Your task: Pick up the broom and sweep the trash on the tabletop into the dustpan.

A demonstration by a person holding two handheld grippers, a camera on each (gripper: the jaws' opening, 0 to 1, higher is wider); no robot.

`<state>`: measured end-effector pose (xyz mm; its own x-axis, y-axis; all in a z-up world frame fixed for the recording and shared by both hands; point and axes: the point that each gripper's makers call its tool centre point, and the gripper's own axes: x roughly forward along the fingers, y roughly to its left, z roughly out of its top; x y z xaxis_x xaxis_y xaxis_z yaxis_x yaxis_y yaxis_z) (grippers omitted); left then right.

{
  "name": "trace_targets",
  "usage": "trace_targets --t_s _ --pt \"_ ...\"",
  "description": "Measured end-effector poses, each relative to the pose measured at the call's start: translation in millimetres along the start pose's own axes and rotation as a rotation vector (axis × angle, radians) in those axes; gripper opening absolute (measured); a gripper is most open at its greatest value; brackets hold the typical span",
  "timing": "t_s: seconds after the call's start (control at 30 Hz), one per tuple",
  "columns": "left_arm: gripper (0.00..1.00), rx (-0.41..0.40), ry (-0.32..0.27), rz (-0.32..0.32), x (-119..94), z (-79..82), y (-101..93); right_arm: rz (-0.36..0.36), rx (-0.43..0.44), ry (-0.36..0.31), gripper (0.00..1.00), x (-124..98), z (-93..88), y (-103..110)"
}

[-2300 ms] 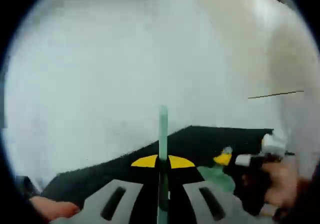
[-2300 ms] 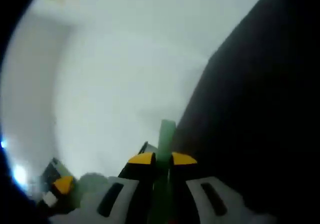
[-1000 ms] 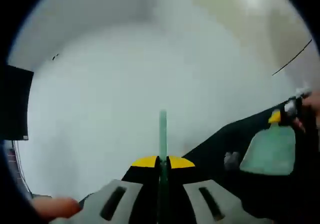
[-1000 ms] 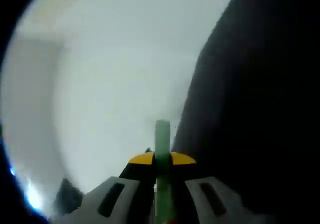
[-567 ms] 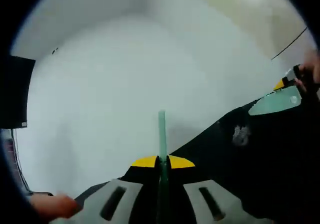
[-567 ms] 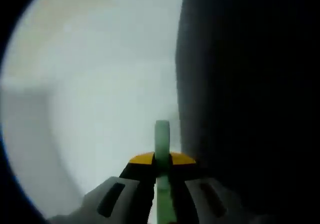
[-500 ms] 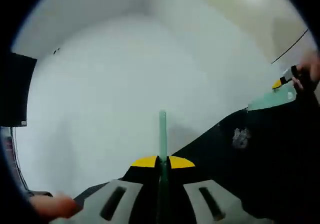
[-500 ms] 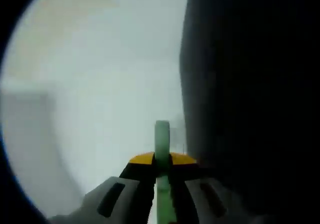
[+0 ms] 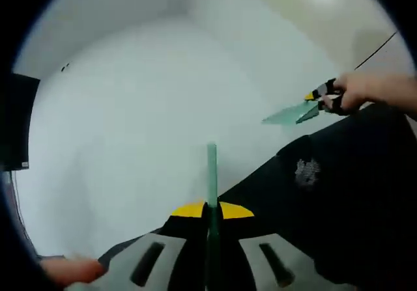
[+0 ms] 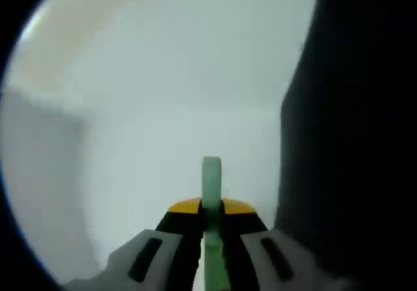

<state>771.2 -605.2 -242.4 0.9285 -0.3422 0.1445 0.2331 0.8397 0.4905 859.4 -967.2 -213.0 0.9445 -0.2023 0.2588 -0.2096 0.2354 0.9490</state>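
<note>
My left tongs (image 9: 212, 207) clamp a thin green handle (image 9: 212, 174); right tongs (image 10: 212, 205) clamp the green dustpan handle (image 10: 212, 180), dustpan (image 9: 291, 113) raised above the black tabletop (image 9: 352, 193) and crumpled trash (image 9: 307, 171).

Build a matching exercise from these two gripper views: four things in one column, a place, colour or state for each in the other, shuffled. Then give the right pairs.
Things:
1. green handle
2. crumpled trash
3. green dustpan
4. tabletop

Descriptions:
A. black surface
B. held in the air at the far right of the left gripper view, by the other gripper
C. thin strip clamped between the left gripper's yellow-tipped jaws
D. small pale wad lying on the dark surface

Pairs: 1-C, 2-D, 3-B, 4-A
</note>
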Motion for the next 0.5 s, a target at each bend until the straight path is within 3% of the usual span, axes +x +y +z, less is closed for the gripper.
trace_targets --t_s 0.07,0.1,0.3,0.4,0.5 --pt "0.04 0.007 0.001 -0.002 0 0.0 -0.4 0.004 -0.076 -0.009 0.12 1 -8.1 4" --pt "0.04 0.008 0.001 -0.005 0 0.0 -0.6 0.022 -0.111 -0.014 0.12 15 10.1 2" --pt "0.04 -0.007 -0.002 -0.003 -1 0.1 1.2 0.193 -0.522 -0.081 0.12 16 10.1 68" --pt "0.04 -0.010 -0.003 -0.003 -1 -0.4 2.1 0.276 -0.735 -0.106 0.12 4 -5.9 106" --pt "0.04 -0.009 -0.003 -0.003 -1 -0.4 2.0 0.347 -0.829 -0.037 0.12 1 -35.1 125"
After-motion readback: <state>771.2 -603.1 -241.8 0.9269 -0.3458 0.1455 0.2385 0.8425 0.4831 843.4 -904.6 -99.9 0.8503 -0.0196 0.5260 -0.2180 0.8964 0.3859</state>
